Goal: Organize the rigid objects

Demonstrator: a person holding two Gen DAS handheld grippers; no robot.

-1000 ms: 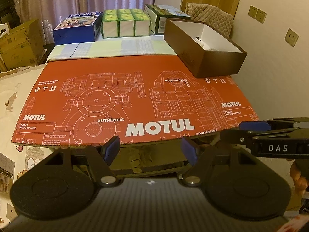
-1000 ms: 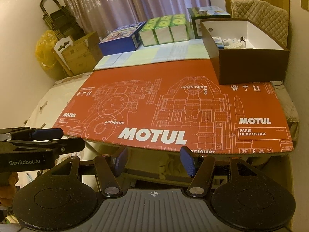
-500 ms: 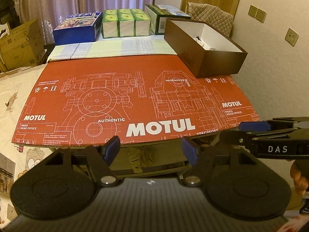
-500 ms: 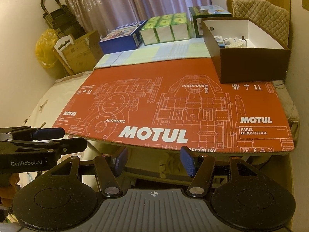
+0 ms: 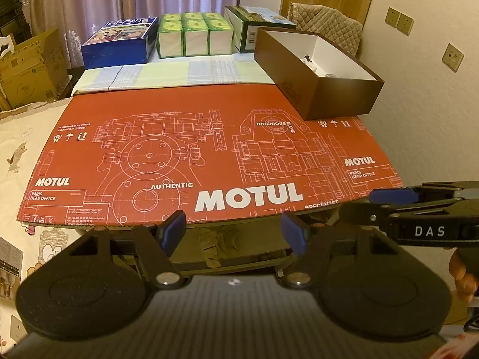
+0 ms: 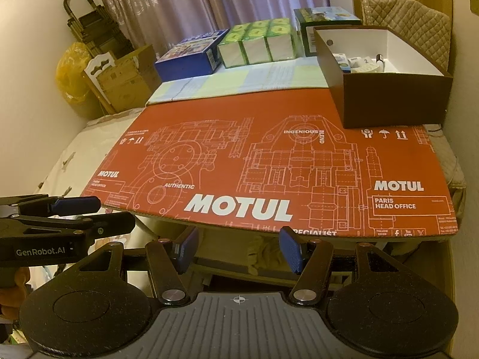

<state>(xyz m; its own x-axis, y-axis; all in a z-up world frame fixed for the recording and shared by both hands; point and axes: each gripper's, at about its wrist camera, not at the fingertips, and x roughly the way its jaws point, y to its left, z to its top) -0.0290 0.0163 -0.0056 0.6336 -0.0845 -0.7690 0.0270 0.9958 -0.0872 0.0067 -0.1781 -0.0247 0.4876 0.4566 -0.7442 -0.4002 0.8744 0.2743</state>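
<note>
A few small items (image 6: 360, 62), too small to name, lie in the far end of the open brown box (image 6: 389, 98) at the far right corner of the surface. Its red MOTUL cardboard sheet (image 5: 209, 149) carries nothing else, which fits either sorting finished or items yet to arrive. Both the left tongs (image 5: 233, 232) and right tongs (image 6: 238, 246) hang before the near edge, jaws wide apart and empty. Any reach should clear the box's tall near wall. That wall hides the box floor.
</note>
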